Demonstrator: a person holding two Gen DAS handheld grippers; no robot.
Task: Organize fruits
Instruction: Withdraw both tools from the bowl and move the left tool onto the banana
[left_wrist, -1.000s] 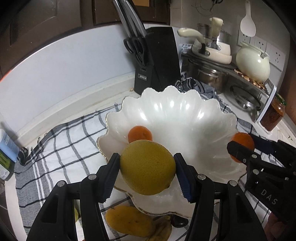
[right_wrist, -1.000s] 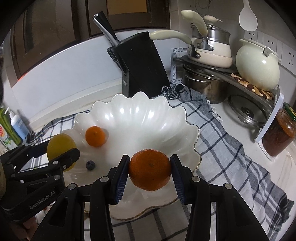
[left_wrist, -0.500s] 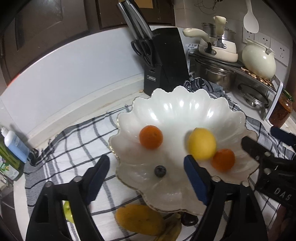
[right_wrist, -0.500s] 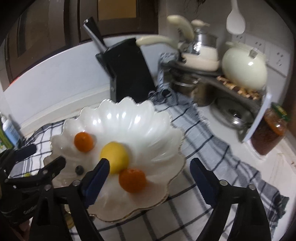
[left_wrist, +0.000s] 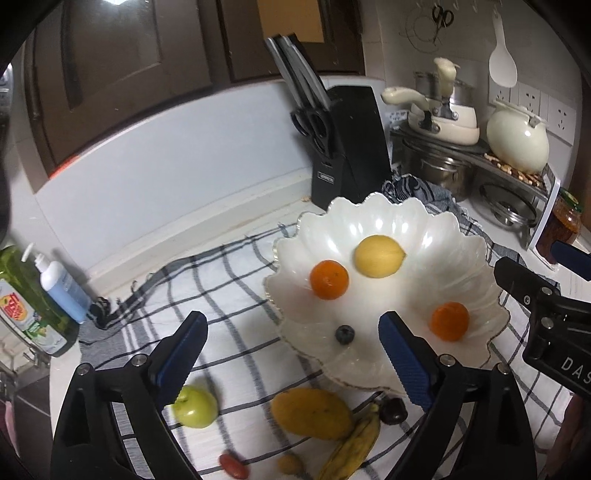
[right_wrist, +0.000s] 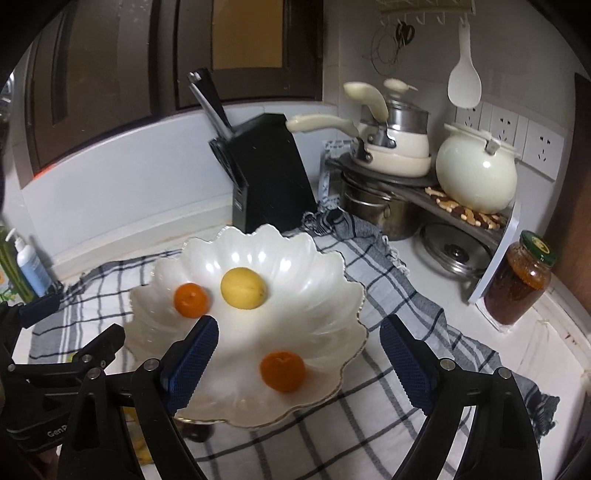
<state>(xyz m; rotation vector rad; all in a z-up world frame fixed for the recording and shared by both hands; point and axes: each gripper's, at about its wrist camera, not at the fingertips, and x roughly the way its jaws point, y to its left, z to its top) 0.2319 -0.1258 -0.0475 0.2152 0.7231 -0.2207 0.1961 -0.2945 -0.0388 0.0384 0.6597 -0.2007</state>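
Right now both grippers hang empty, jaws wide: the left gripper (left_wrist: 291, 350) and right gripper (right_wrist: 299, 354) hover near the scalloped bowl (left_wrist: 413, 218). Inside the bowl sit a lemon (left_wrist: 379, 256), two tangerines (left_wrist: 329, 279) (left_wrist: 450, 320) and a blueberry (left_wrist: 344, 334). Outside it, just in front on the checked cloth (left_wrist: 229, 273), wait a green apple (left_wrist: 195, 405), mango (left_wrist: 311, 413) and banana (left_wrist: 352, 445). Roughly halfway, I'd say.
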